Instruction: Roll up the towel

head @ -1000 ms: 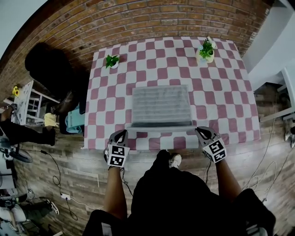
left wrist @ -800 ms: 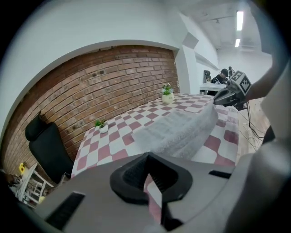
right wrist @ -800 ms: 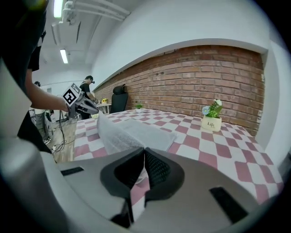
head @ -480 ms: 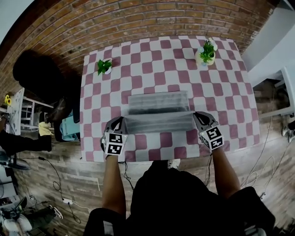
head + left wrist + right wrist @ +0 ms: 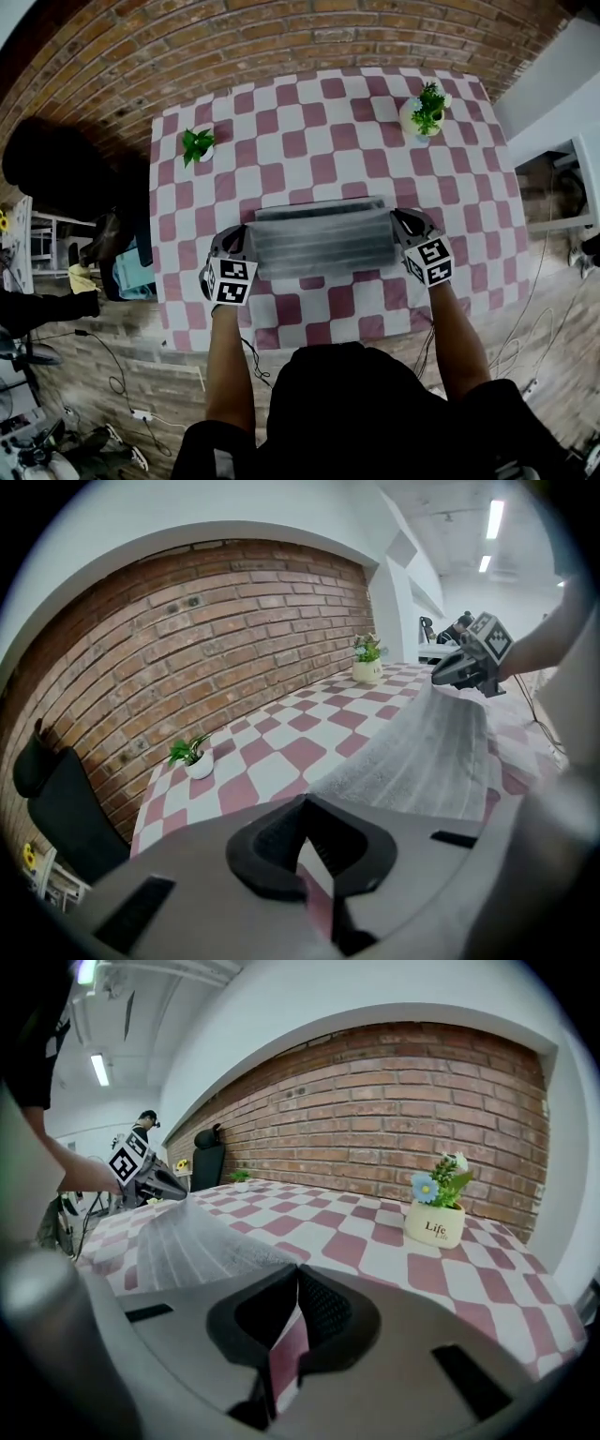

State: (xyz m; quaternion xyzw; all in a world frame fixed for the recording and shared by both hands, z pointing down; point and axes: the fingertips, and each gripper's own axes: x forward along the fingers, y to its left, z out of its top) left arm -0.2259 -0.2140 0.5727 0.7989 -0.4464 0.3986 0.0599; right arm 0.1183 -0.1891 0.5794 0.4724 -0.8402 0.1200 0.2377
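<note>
Left gripper (image 5: 237,248) and right gripper (image 5: 406,228) are each pinched tight on a corner of the towel (image 5: 323,242). It stretches between them, with its long axis running side to side across the table (image 5: 309,131) (neither hand is nearer). We judge there is open room beyond. A small plant (image 5: 197,145) and a flower pot (image 5: 424,111) stand well apart at the far corners.

Towel (image 5: 323,242): grey ribbed cloth, matt. Tablecloth (image 5: 309,131): checked fabric. Wall (image 5: 234,47): rough brick. Floor (image 5: 141,347): wood planks.
</note>
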